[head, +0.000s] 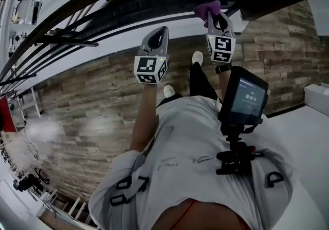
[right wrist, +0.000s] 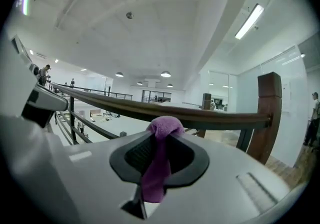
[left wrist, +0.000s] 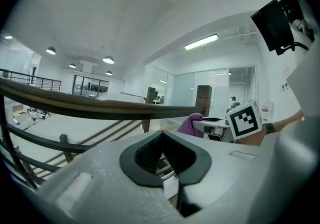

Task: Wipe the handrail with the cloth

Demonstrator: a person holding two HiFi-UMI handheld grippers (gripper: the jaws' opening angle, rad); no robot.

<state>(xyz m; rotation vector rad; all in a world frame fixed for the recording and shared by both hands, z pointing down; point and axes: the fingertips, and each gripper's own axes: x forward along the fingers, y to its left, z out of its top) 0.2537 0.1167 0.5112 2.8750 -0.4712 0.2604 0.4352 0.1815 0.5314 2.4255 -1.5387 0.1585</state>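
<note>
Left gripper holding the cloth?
No, the right gripper pinches the purple cloth; the left gripper has its jaws together with nothing between them.

I hold two grippers: left gripper (head: 163,31), right gripper (head: 215,14). One cloth (head: 207,9) between the right gripper's jaws; one handrail (right wrist: 210,116) just ahead; one wooden post (right wrist: 269,113) rightward.

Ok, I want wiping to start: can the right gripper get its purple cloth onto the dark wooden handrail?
Probably yes: the right gripper, shut on the purple cloth, sits right by the dark wooden handrail, with nothing between them.
</note>
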